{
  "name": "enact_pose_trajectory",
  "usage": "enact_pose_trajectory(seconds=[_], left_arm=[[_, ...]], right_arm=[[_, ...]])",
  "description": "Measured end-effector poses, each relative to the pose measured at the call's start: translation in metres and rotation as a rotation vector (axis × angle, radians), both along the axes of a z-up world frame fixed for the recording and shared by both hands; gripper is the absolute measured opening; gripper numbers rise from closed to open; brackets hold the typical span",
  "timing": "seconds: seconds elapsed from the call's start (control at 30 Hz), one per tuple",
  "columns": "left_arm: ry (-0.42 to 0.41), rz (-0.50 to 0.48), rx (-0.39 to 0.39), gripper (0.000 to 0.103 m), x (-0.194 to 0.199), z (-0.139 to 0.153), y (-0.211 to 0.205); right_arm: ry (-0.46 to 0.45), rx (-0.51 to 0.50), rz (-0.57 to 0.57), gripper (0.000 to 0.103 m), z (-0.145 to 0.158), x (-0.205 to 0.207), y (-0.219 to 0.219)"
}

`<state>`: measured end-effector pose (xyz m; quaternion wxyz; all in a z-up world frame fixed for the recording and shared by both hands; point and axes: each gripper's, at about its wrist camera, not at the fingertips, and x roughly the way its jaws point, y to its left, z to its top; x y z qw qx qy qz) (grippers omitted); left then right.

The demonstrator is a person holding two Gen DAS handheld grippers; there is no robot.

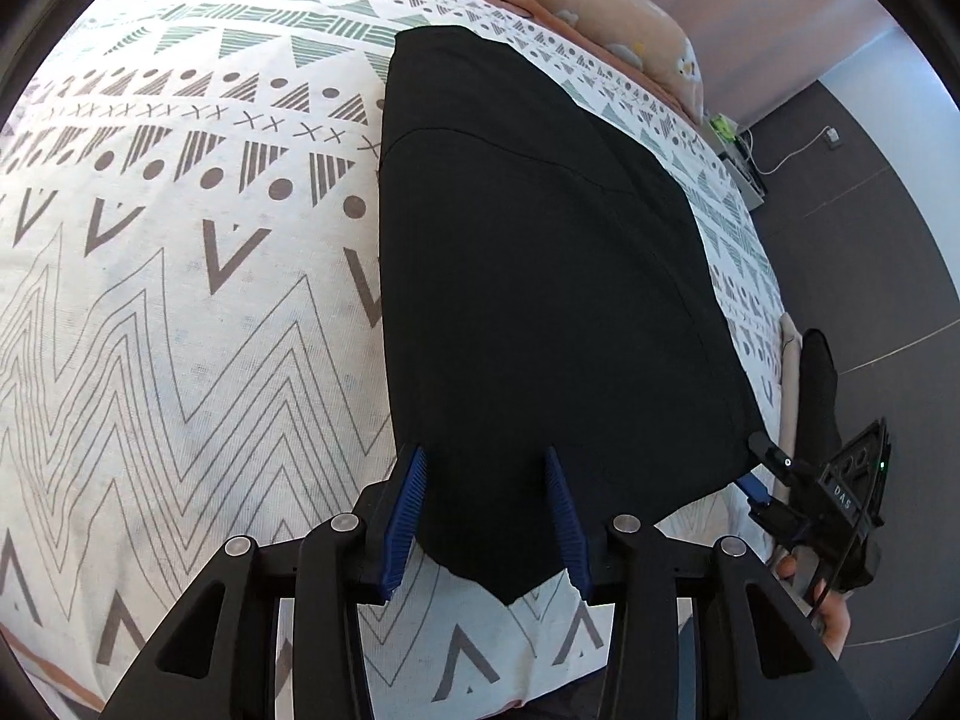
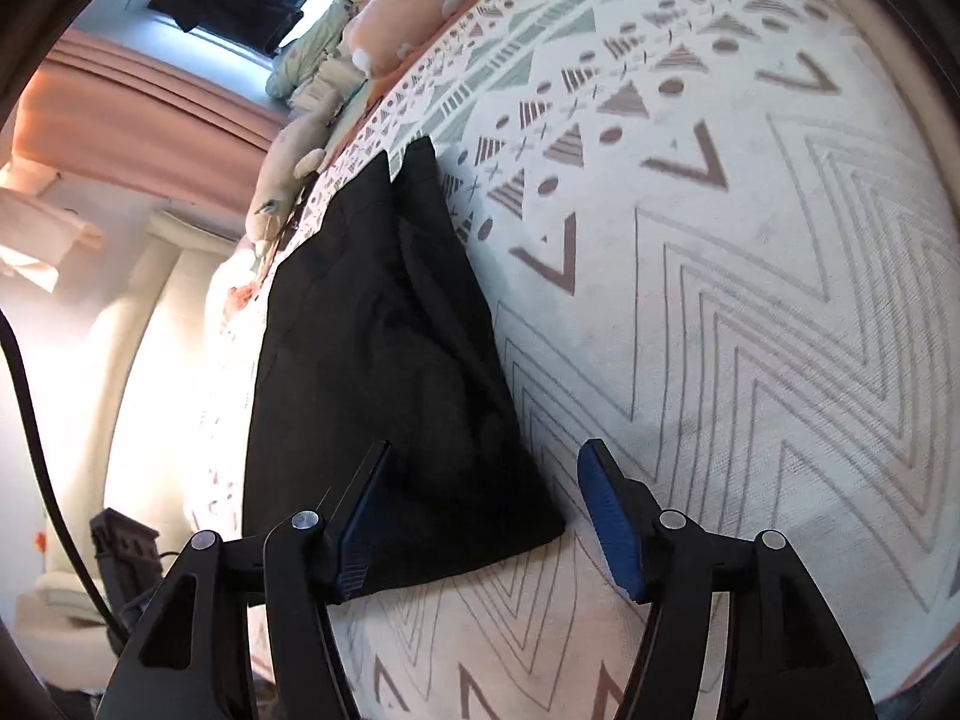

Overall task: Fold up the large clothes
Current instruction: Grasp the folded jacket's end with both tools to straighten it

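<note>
Black garment (image 1: 540,276) lies flat on the bed (image 1: 180,312), folded into a long narrow panel running from the near edge of the bed toward the far end. Its near end is a blunt point at the bed's near edge; the long left edge is straight, the right edge runs close along the bed's right side. In the right wrist view the far end shows two short points with a notch between them.

Left gripper (image 1: 487,510) open, jaws spread wide, straddling the near corner of the black garment; blue pads (image 1: 408,516) sit either side of the cloth, and whether they touch it cannot be told. Right gripper (image 2: 483,516) open too, jaws wide apart, the inner pad over the garment's near corner (image 2: 456,528), the other over bare patterned cover. Nothing is clamped by either one.

In the left wrist view the right gripper (image 1: 757,468) sits at the garment's near right corner, by the bed's right edge.

Open room: wide bare patterned cover to the garment's left, all the way to the far end. Right side is tight, only a thin strip of cover before the bed edge and dark floor (image 1: 888,252). Pink pillow (image 1: 624,18) and plush toys line the far right corner.
</note>
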<state>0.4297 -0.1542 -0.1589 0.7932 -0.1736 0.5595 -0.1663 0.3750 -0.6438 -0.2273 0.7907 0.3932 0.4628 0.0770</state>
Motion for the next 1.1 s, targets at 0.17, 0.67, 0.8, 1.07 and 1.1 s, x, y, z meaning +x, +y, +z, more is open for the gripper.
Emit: enact_pose_trajectory(seconds=[0.17, 0.67, 0.8, 1.07, 1.1], left_arm=[[-0.010, -0.004, 0.016, 0.042, -0.001, -0.004, -0.003], [-0.053, -0.045, 0.073, 0.018, -0.010, 0.009, 0.010], [-0.063, -0.059, 0.091, 0.018, -0.022, 0.014, 0.024], [-0.059, -0.077, 0.085, 0.017, -0.052, 0.016, 0.047], [-0.058, -0.079, 0.085, 0.017, -0.056, 0.016, 0.049]], right_arm=[[0.016, 0.051, -0.003, 0.063, -0.013, 0.002, 0.000], [-0.029, 0.106, 0.089, 0.014, 0.000, -0.026, 0.032], [-0.024, 0.089, 0.133, 0.014, 0.001, -0.040, 0.051], [-0.018, 0.076, 0.184, 0.014, 0.001, -0.067, 0.073], [-0.016, 0.073, 0.189, 0.014, 0.000, -0.069, 0.076]])
